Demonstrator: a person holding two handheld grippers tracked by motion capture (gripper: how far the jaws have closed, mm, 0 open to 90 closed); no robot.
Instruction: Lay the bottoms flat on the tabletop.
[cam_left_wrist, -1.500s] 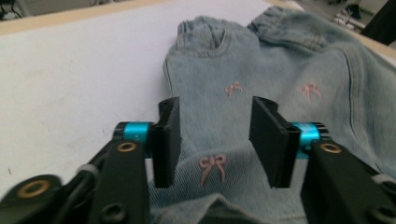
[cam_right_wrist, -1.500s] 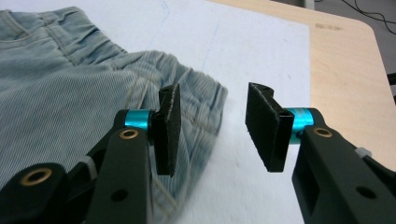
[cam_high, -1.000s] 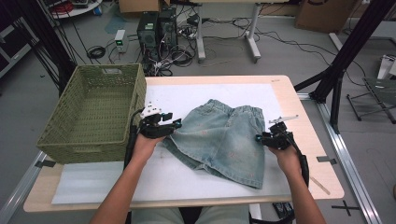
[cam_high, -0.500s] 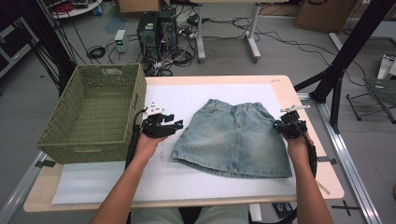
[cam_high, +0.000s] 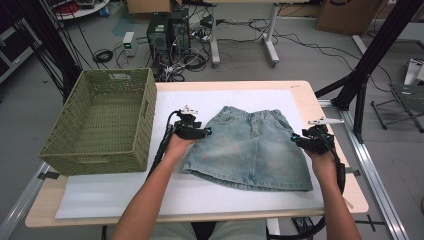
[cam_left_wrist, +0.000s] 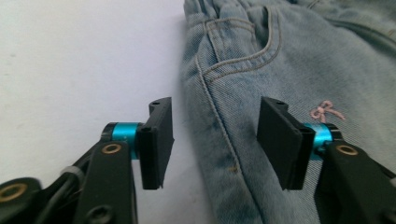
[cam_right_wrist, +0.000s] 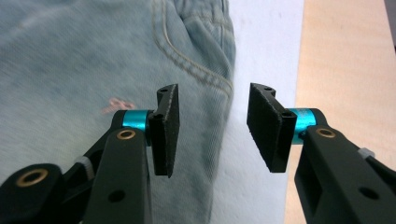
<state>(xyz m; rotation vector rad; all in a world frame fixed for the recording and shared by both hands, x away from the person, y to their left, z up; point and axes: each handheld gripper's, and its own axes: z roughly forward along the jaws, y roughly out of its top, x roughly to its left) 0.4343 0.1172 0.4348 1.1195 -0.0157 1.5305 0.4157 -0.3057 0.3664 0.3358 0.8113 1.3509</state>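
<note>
Denim skirt (cam_high: 251, 148) now lies flat mid-frame; a second ago it was skewed. Right gripper (cam_high: 298, 140) at its right edge, jaws just opening, nothing between pads. Left gripper (cam_high: 204, 132) at left edge, jaws apart, empty. Basket (cam_high: 102, 160) upper left.

Right hand-held gripper (cam_right_wrist: 212, 128) just opening, nothing gripped, above denim skirt (cam_right_wrist: 93, 70) edge
</note>
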